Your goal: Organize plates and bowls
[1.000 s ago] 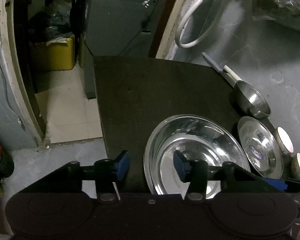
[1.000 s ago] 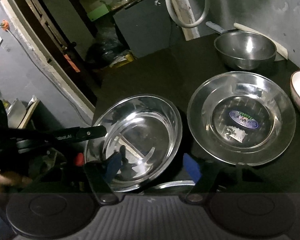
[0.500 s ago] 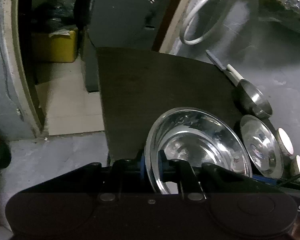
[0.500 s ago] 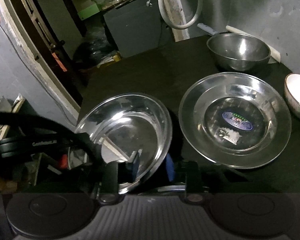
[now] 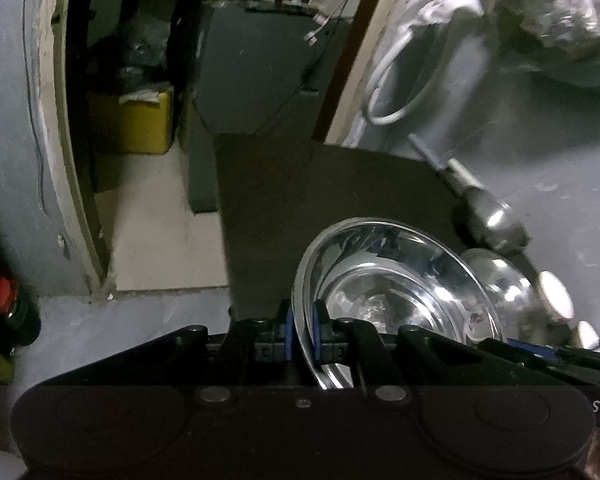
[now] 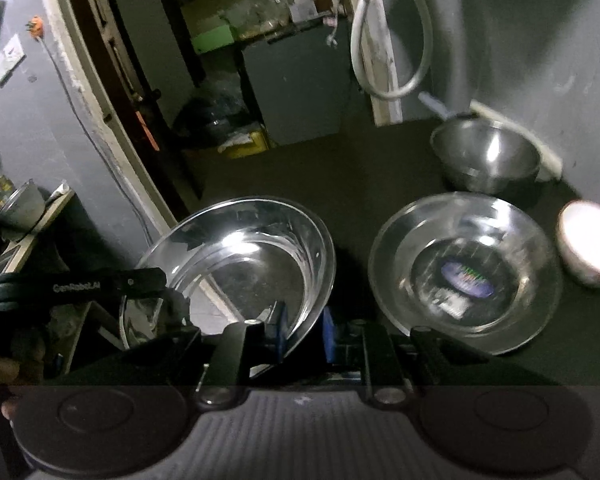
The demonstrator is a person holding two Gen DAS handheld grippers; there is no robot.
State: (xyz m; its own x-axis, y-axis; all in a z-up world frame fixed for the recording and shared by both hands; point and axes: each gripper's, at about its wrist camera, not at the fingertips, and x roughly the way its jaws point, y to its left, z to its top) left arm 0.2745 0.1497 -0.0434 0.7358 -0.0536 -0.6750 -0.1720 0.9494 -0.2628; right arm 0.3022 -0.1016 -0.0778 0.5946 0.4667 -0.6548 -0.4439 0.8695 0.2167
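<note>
We have both the left gripper (image 5: 301,334) and right gripper (image 6: 303,334) clamped on the large steel bowl (image 6: 244,264), rim-pinched; uneven lifting could twist it free onto the plate (image 6: 464,272) to our right.

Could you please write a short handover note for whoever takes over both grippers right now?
Left gripper: shut on the rim of the large shiny steel bowl.
Right gripper: shut on the same bowl's opposite rim.
On the dark table: a steel plate with a blue sticker, a deep steel bowl behind it, a white ceramic bowl to its right.
Done: bowl gripped by both. Left: nothing is stacked yet.
</note>
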